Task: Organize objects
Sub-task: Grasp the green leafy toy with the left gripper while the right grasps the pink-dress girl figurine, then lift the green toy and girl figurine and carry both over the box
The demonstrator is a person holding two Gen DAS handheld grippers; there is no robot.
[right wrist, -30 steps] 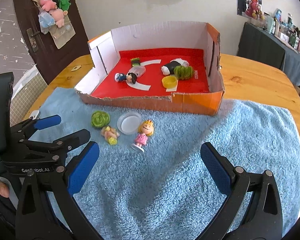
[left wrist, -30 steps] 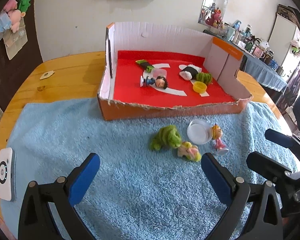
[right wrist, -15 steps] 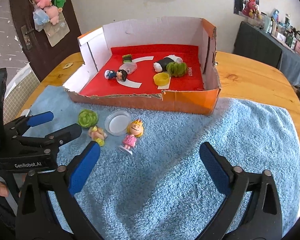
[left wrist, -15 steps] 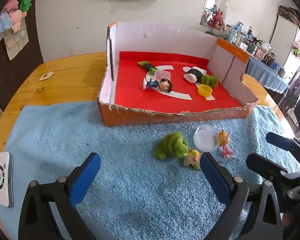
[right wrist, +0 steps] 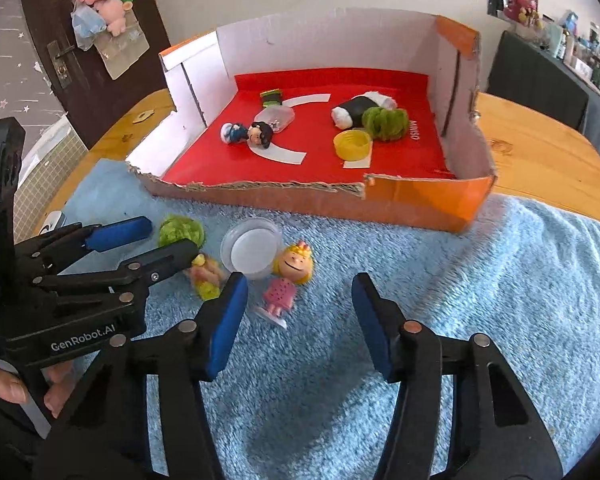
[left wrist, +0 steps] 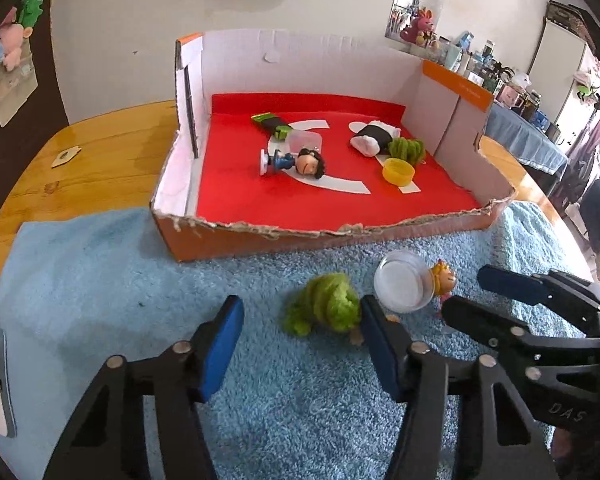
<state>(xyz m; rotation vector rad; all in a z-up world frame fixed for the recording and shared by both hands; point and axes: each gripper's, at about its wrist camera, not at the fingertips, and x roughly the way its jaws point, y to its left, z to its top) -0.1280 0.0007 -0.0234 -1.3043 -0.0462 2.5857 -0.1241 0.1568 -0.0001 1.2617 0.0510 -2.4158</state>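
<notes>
Big cardboard box (left wrist: 384, 236) w/ red floor sits on the desk (left wrist: 100, 160), its torn low front wall on the blue towel (left wrist: 100, 280). Inside: a dark-haired figurine (left wrist: 296, 162) lying flat beside a clear pouch (left wrist: 304, 140), a black-and-white plush roll (left wrist: 374, 138) touching a green pom (left wrist: 408, 150), and a yellow cap (left wrist: 398, 171) just in front.

Still out on the towel, near the front wall: green fuzzy ball (right wrist: 180, 230), clear lid (right wrist: 252, 250), blonde figurine (right wrist: 286, 280), small yellow-pink toy (right wrist: 206, 278).

Prob all light. Ball is soft, squashes, so grab across its middle. Lid looks slick and thin; pinch the rim. Figurines are hard plastic w/ thin bases; take by the body.

Left tool (left wrist: 300, 344) and right tool (right wrist: 296, 320) have both just been closing partway, nothing between their blue pads yet; both hang over the towel.
</notes>
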